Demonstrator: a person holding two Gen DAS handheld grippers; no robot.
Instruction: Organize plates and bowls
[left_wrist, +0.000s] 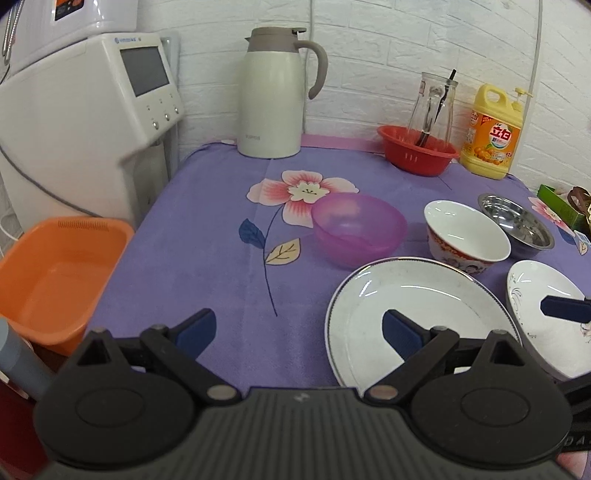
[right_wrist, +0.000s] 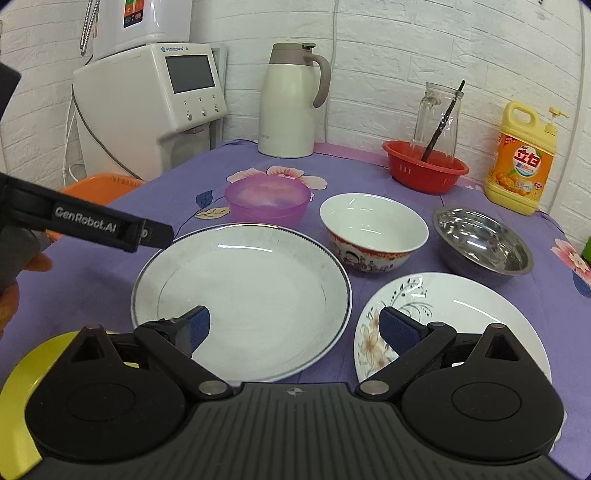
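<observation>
On the purple cloth lie a large white grey-rimmed plate (right_wrist: 243, 299) (left_wrist: 417, 314), a smaller white plate with a flower print (right_wrist: 458, 321) (left_wrist: 543, 314), a yellow plate (right_wrist: 22, 398) at the near left, a purple plastic bowl (right_wrist: 266, 199) (left_wrist: 358, 229), a white bowl with a red band (right_wrist: 373, 229) (left_wrist: 465, 236) and a steel bowl (right_wrist: 484, 243) (left_wrist: 517, 225). My left gripper (left_wrist: 299, 332) is open and empty above the cloth, left of the large plate. My right gripper (right_wrist: 295, 328) is open and empty above the gap between the two white plates.
An orange basin (left_wrist: 55, 277) stands beside the table at the left. At the back are a white thermos jug (left_wrist: 273, 96), a red basket (left_wrist: 417, 149) holding a glass bottle (left_wrist: 434, 107), and a yellow detergent bottle (left_wrist: 491, 133). A white appliance (left_wrist: 85, 110) stands left.
</observation>
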